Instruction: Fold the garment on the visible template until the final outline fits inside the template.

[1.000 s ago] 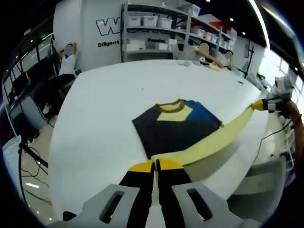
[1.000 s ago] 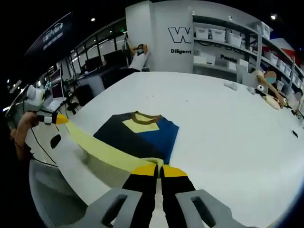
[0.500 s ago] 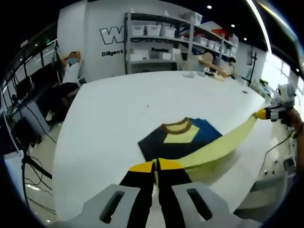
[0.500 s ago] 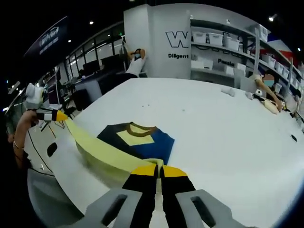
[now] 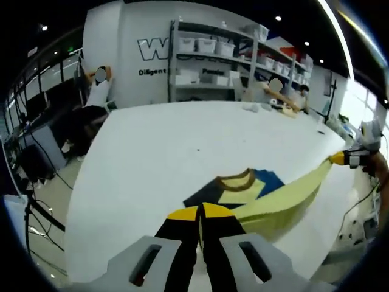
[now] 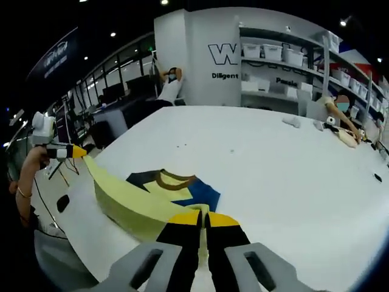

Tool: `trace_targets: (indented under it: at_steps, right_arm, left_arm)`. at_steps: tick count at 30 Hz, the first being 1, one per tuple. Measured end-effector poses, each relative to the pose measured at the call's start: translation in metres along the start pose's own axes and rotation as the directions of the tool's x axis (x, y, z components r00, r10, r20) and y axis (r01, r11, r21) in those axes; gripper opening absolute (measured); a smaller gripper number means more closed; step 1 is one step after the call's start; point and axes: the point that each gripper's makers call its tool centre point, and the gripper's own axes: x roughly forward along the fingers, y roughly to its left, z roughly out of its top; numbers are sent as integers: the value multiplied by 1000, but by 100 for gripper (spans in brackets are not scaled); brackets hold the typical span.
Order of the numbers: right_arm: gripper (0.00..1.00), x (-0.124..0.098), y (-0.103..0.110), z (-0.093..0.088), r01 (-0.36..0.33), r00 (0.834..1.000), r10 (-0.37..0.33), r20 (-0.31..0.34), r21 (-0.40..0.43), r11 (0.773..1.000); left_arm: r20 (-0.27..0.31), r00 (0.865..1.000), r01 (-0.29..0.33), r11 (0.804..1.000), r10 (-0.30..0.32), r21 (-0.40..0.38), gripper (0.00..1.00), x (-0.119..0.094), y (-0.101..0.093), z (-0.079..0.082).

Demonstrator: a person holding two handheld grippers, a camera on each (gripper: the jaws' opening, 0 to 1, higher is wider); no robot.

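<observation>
Left gripper (image 5: 200, 212) clamped tight on one corner of the T-shirt's (image 5: 243, 191) yellow hem. The hem stretches taut above the white table (image 5: 152, 146) across to the right gripper (image 6: 203, 217), pinched shut on the other corner. Navy-and-blue body with brown collar (image 6: 173, 179) lies flat beyond.

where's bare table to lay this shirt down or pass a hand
Bare white table runs from the brown-collared navy, blue and yellow garment to the far shelving. It is crowded near the grippers, where the left gripper and right gripper stretch the yellow hem over the table's near edge.
</observation>
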Motion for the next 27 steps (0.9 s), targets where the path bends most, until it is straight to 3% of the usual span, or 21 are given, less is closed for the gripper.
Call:
trace_targets:
  at_steps: [3,5,9,17,25,27]
  right_arm:
    - [0,8,2,5,-10,1000,10,9,7,1000]
    - [0,19,7,1,-38,999,38,-10,29,999]
    - [0,33,0,-12,-8,998,8,-64,-2,1000]
    - [0,34,-6,-15,3,997,-3,-73,1,1000]
    - [0,36,-7,-21,3,997,-3,-81,0,1000]
    - [0,37,-7,-22,1,997,-1,-83,2,1000]
  left_arm:
    - [3,1000,-11,1000,11,-21,0,12,2,3]
    - [-5,1000,18,999,-18,-48,0,19,-5,0]
    - [-20,1000,20,999,-21,-33,0,26,-9,-4]
    - [-78,996,39,999,-38,10,0,38,-9,-24]
    - [-120,987,109,994,-107,12,0,50,-21,-49]
    - [-135,984,117,993,-112,32,5,54,-23,-55]
